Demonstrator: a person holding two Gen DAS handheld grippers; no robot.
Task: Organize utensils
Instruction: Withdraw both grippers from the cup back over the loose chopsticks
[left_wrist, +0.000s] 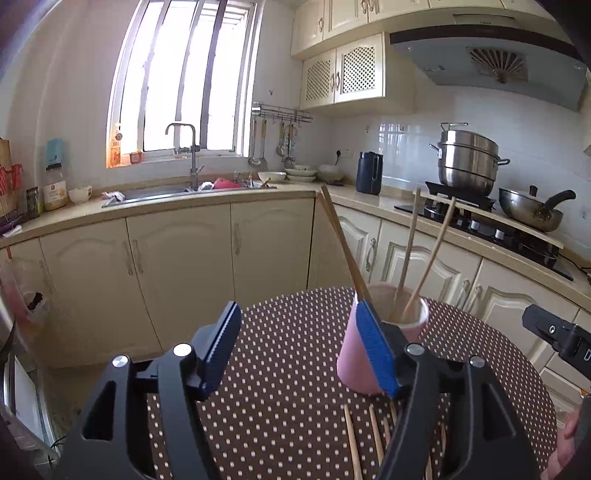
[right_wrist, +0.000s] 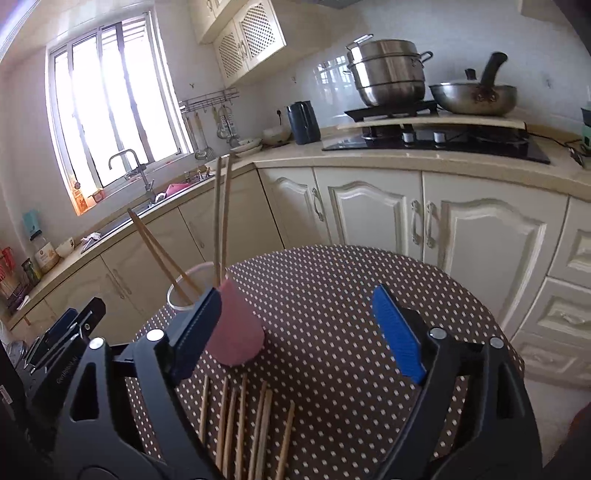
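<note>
A pink cup (left_wrist: 356, 354) stands on the round polka-dot table (left_wrist: 288, 369) and holds several wooden chopsticks (left_wrist: 430, 258) that stick up and lean. My left gripper (left_wrist: 301, 350) is open and empty, its right finger just in front of the cup. More chopsticks (left_wrist: 351, 443) lie flat on the table below it. In the right wrist view the cup (right_wrist: 236, 328) sits by my right gripper's left finger; the right gripper (right_wrist: 299, 328) is open and empty above several loose chopsticks (right_wrist: 243, 424) on the table (right_wrist: 332, 295).
Cream kitchen cabinets (left_wrist: 177, 273) run behind the table, with a sink (left_wrist: 159, 194) under the window. A stove (right_wrist: 436, 142) with a steel pot (right_wrist: 388, 74) and a wok (right_wrist: 476, 98) is at the right. The other gripper's body (left_wrist: 557, 336) shows at the right edge.
</note>
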